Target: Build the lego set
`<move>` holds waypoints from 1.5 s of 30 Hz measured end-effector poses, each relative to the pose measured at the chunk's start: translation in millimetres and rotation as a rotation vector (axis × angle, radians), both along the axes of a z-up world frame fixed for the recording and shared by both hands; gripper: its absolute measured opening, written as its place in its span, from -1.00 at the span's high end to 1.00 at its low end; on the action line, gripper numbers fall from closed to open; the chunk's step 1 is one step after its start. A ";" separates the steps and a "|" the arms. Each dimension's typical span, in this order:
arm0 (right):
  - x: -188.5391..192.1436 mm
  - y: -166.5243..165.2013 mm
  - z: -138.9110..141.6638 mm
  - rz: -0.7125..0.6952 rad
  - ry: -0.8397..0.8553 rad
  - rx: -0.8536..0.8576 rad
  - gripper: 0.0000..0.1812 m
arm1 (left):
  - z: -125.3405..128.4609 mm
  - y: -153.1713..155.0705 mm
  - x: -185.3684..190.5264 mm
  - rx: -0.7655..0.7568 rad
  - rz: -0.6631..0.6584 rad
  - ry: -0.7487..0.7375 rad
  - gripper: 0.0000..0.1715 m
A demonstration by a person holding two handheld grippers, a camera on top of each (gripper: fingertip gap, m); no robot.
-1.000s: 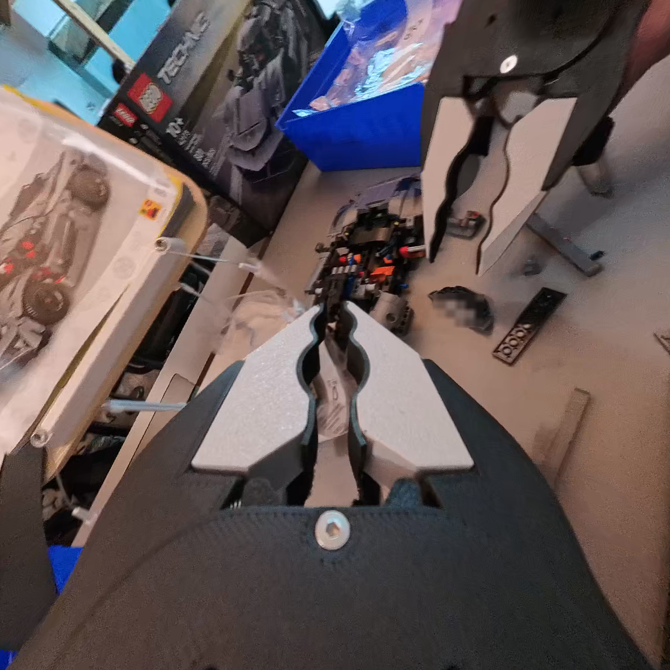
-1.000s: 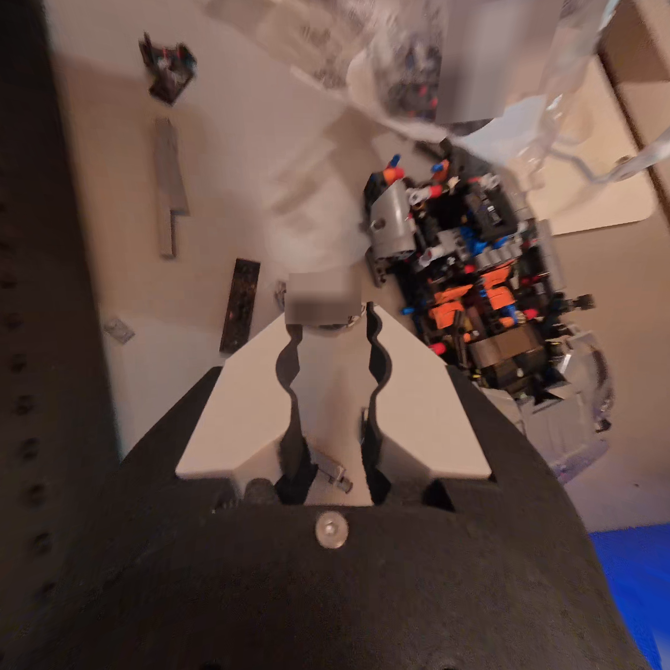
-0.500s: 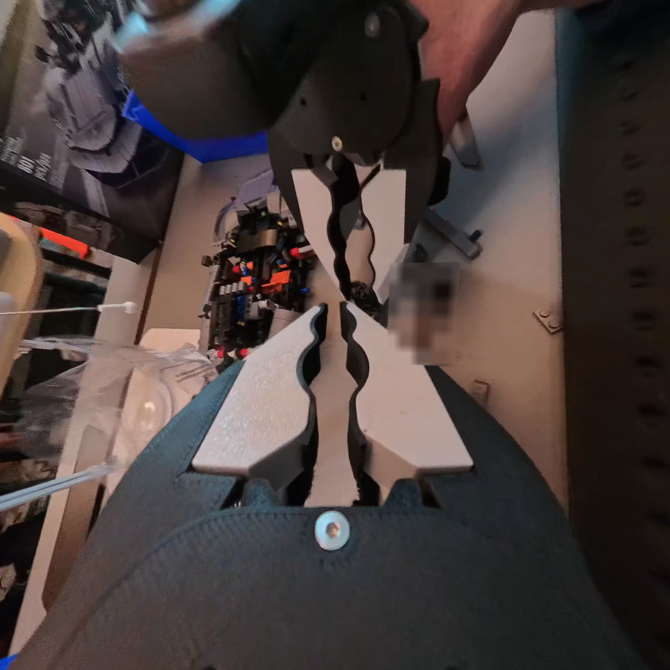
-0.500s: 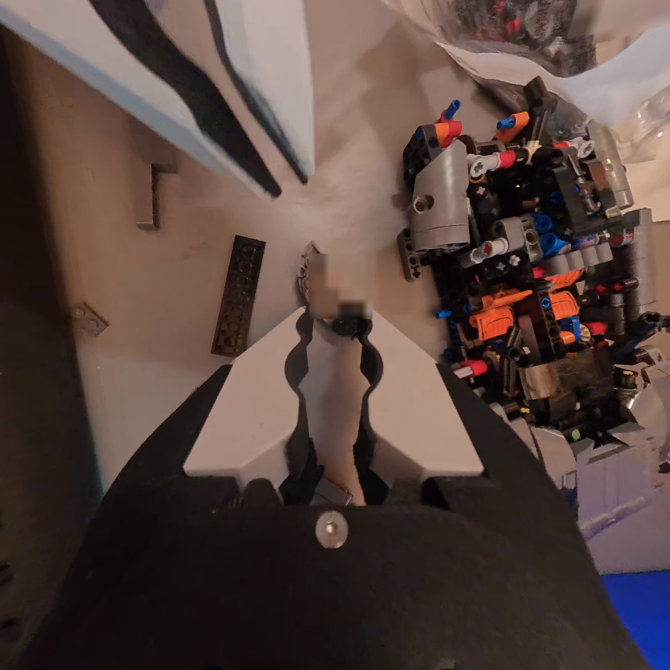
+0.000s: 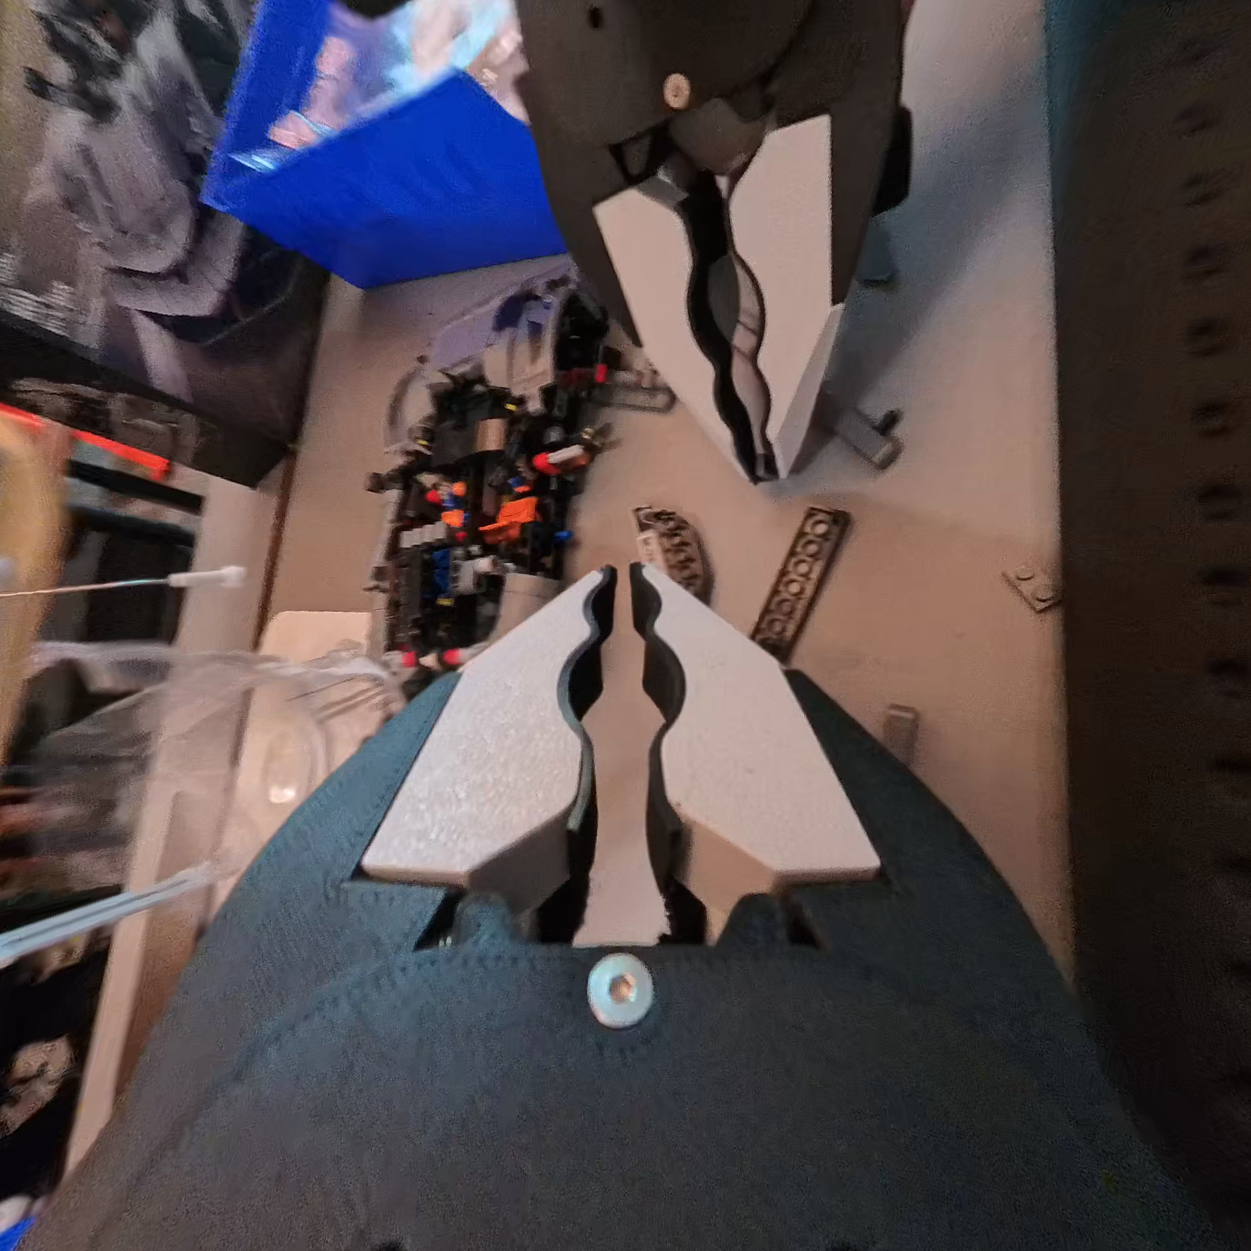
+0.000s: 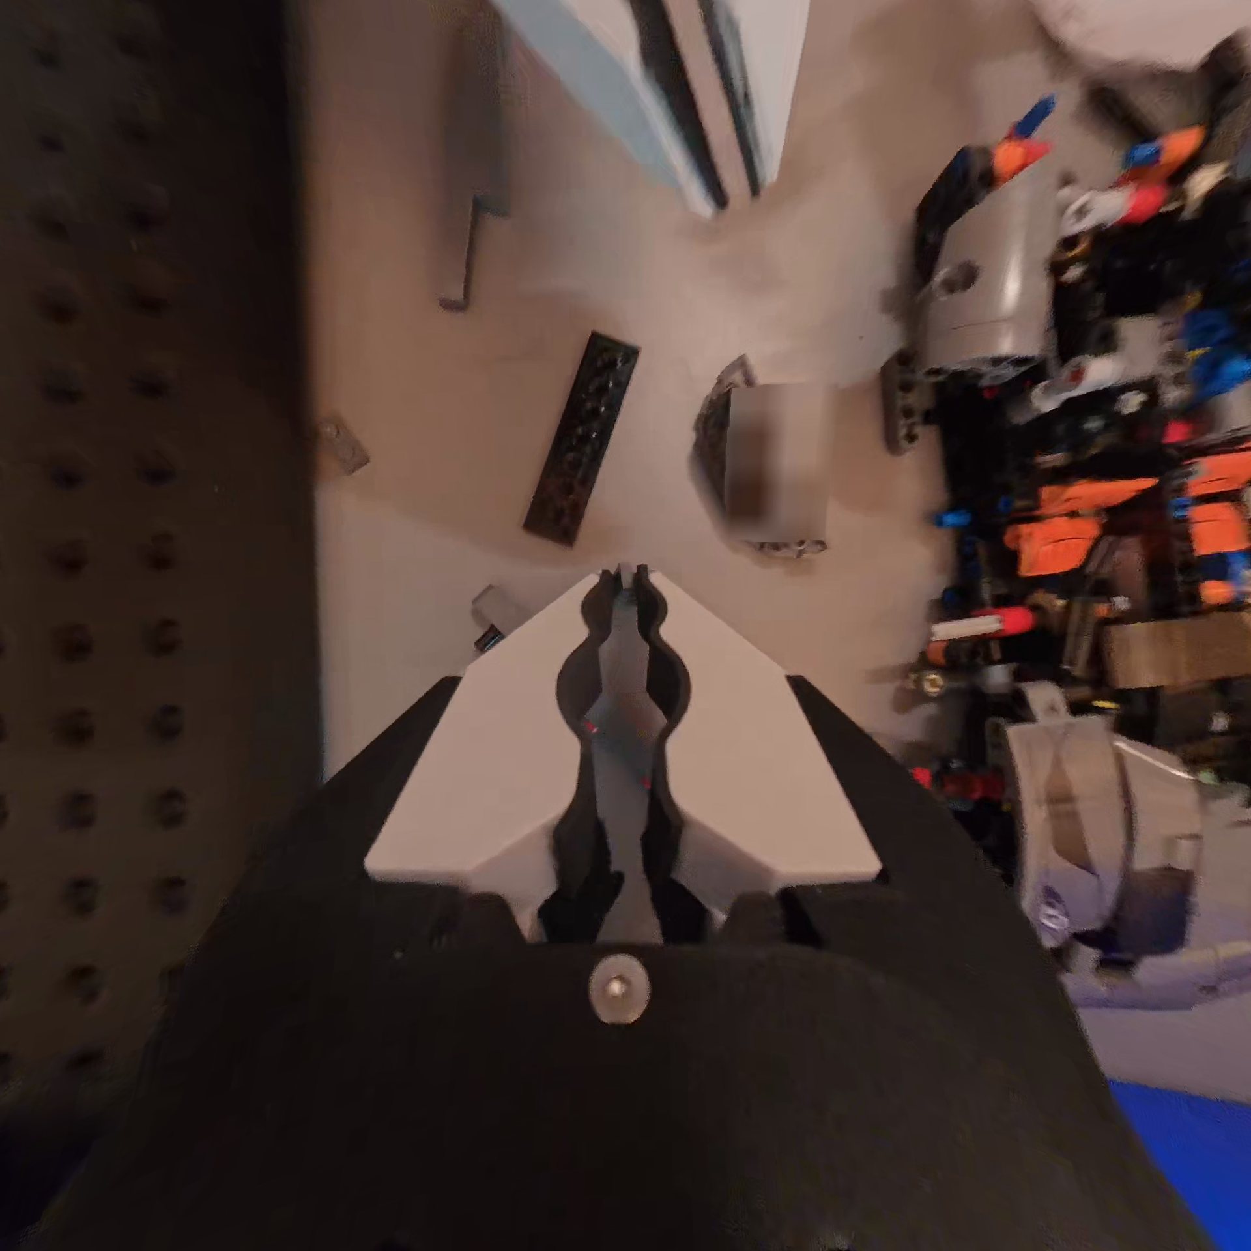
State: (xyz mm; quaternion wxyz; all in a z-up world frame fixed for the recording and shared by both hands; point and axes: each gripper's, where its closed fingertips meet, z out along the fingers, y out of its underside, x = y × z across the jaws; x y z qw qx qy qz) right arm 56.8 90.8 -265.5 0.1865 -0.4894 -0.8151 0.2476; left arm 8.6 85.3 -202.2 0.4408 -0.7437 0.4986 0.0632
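A partly built lego car (image 5: 487, 528) with black, orange and blue parts lies on the beige table; it also shows in the right wrist view (image 6: 1083, 474). My right gripper (image 6: 626, 575) is shut on a thin grey lego piece (image 6: 623, 744) and hangs over the table near a black long plate (image 6: 585, 433). It shows from the left wrist view (image 5: 765, 470) at the top. My left gripper (image 5: 619, 572) is shut and empty, pointing between the car and a curved black piece (image 5: 673, 552). Its tips (image 6: 738, 196) show at the top of the right wrist view.
A blue bin (image 5: 406, 183) and a dark lego box (image 5: 135, 203) stand behind the car. A clear plastic bag (image 5: 169, 744) lies at the left. Loose parts: a small grey plate (image 6: 345, 443), a long grey piece (image 6: 474, 203), a small grey block (image 6: 491, 606). A dark studded board (image 6: 135, 474) borders the table. The grippers' ends are close to 9 cm from one another. From the right gripper's tips to the small grey block (image 6: 491, 606) is close to 4 cm. It turns up in the left wrist view (image 5: 881, 445) as well.
My right gripper has gone from open to shut on the grey piece and pulled back from the curved black piece. My left gripper has swung right, away from the plastic bag.
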 end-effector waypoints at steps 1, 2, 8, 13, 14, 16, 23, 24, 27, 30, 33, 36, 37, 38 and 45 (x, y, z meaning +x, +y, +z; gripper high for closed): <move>-4.5 -2.6 10.2 0.007 0.048 -0.010 0.95 | 12.4 -0.3 -3.9 0.053 0.003 -0.012 0.98; -11.1 -7.1 24.7 0.018 0.110 -0.023 0.95 | 29.6 -1.2 -8.5 0.116 0.009 -0.046 1.00; -87.1 -22.6 125.6 0.021 0.470 0.044 0.95 | 143.0 -5.6 -107.7 0.560 0.369 -0.410 1.00; -156.9 11.7 111.9 -0.129 0.390 0.112 0.76 | 145.1 -8.0 -150.1 0.565 0.493 -0.553 1.00; -163.7 19.2 108.4 -0.161 0.391 0.115 0.70 | 144.3 -7.7 -150.8 0.553 0.492 -0.573 1.00; -164.7 26.4 115.9 -0.191 0.444 0.135 0.70 | 145.4 -8.4 -150.8 0.563 0.486 -0.562 1.00; -78.2 -29.7 109.4 0.049 0.265 0.017 0.85 | 146.7 -9.3 -145.1 0.544 0.468 -0.581 1.00; -59.5 -39.8 90.7 0.092 0.169 0.008 0.84 | 146.1 -9.0 -143.5 0.538 0.464 -0.584 1.00; -15.9 -61.6 40.2 0.183 -0.042 -0.009 0.83 | 145.3 -8.0 -137.9 0.521 0.444 -0.597 1.00; 1.9 -76.6 14.4 0.222 -0.128 -0.074 0.80 | 143.6 -6.2 -133.9 0.507 0.433 -0.600 1.00; 3.3 -81.4 -1.6 0.242 -0.165 -0.083 0.82 | 140.2 -3.8 -132.8 0.495 0.432 -0.595 1.00; 3.4 -87.4 -11.1 0.268 -0.191 -0.100 0.85 | 137.0 -1.9 -133.9 0.482 0.434 -0.599 1.00; 2.8 -88.2 -10.9 0.273 -0.186 -0.109 0.87 | 136.4 -1.6 -134.2 0.477 0.433 -0.604 1.00; 2.3 -87.9 -11.0 0.277 -0.180 -0.109 0.87 | 136.1 -1.4 -134.7 0.473 0.433 -0.609 1.00; -8.8 -86.6 -7.3 0.283 -0.116 -0.071 0.96 | 139.4 -3.5 -135.9 0.479 0.429 -0.629 1.00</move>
